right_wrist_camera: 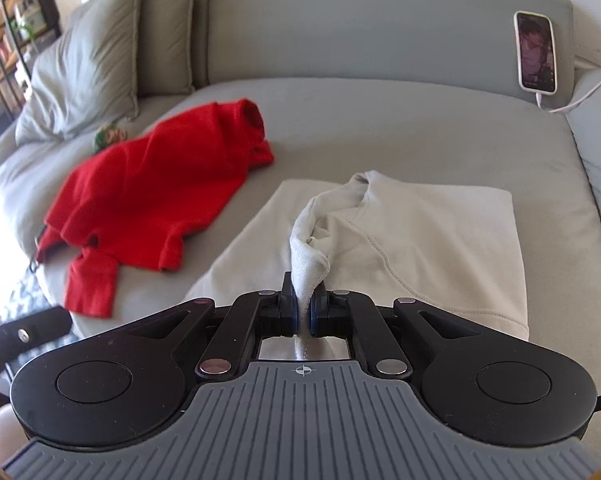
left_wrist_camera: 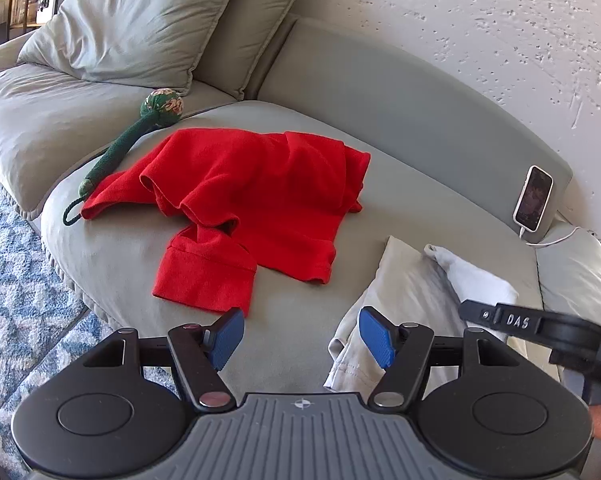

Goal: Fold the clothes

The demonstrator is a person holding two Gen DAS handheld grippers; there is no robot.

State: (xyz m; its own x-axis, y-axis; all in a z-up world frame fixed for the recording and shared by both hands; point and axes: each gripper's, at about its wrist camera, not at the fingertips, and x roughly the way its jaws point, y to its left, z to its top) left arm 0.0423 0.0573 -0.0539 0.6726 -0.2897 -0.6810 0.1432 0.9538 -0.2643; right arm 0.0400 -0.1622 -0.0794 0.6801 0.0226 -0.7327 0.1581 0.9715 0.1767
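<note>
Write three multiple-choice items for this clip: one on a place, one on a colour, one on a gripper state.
1. Where is the phone?
A. Flat on the rug
B. Propped against the sofa backrest
C. Under the pillow

2. What colour is the crumpled garment by the green toy?
A. Red
B. Blue
C. Black

3. What is the right gripper doing?
A. Open, empty
B. Shut on the toy
C. Shut on the cream garment

Key: 1 B, it stands upright against the backrest with its cable attached. 2 A, it is bright red in both views. 3 C, cream cloth is pinched between its fingers, while the left gripper is open.
</note>
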